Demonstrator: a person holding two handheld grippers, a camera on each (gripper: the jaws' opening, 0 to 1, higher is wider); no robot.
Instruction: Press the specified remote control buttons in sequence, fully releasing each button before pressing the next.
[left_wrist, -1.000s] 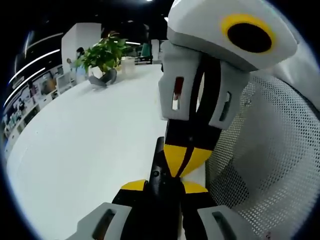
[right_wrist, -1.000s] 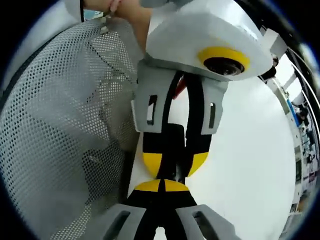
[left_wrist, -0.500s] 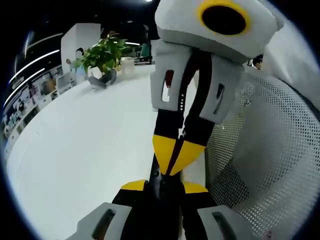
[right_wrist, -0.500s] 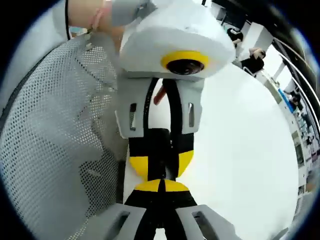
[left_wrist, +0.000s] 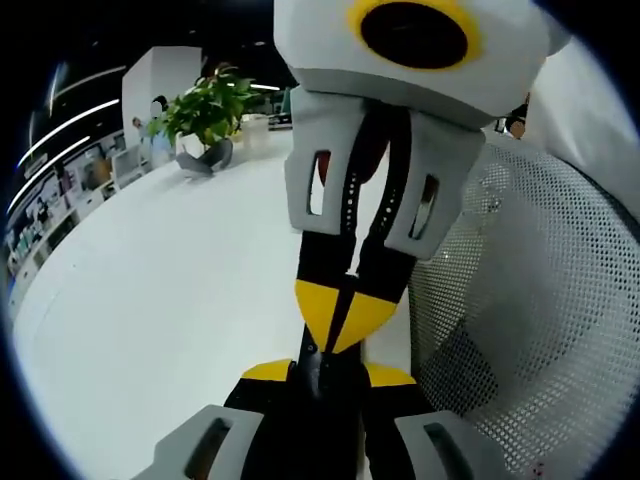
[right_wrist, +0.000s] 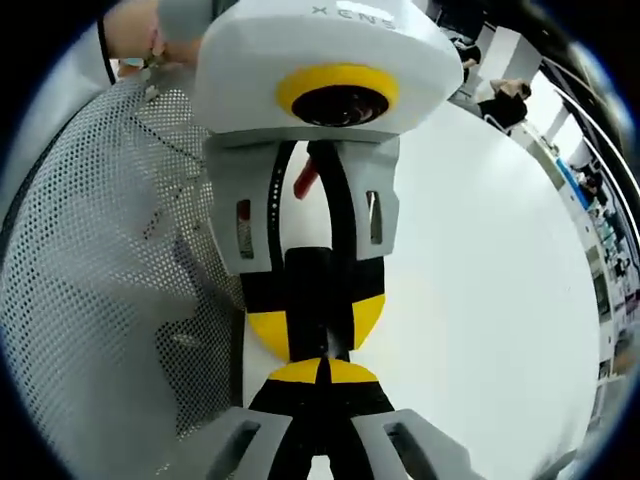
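1. Edging lower and to the left over the past second, the right tongs now hang with their yellow tips shut together in a point just above the slim black plastic remote control.
2. Left tongs are clamped on that remote, holding it straight out ahead above the glossy white surface, beside a grey perforated mesh chair back.
3. Pressing well likely means bringing the shut tips squarely onto one button, keeping the left grip steady against the push, then lifting fully clear before moving to the next.
4. Seen from the right gripper view, the remote reads as a narrow dark bar between the opposing jaws, directly beyond the right tongs; its buttons are too dark to tell apart, so which key lies beneath the tips cannot be told.
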